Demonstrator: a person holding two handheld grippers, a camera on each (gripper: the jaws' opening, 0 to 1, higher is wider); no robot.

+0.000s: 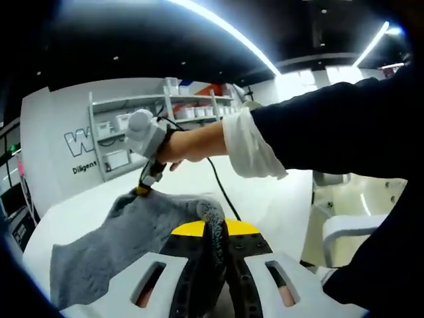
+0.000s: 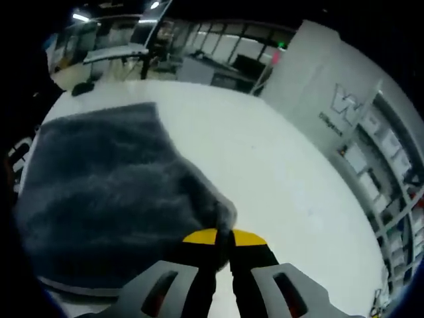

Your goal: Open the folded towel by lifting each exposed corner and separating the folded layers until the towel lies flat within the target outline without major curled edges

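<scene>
towel (image 2: 99,192): 1 | table (image 2: 278,179): 1 | claws: 2 | shelving unit (image 1: 132,132): 1

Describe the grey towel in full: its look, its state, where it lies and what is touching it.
The grey towel is a fluffy, terry-like cloth, dark grey. It lies spread on a white table, its surface rumpled into soft waves rather than flat. The right claw is shut on one corner, and the left claw is shut on another edge, which bunches up between its jaws. In the left gripper view the right claw also pinches a far corner, pulling the cloth into a raised ridge. No outline is visible around it.
</scene>
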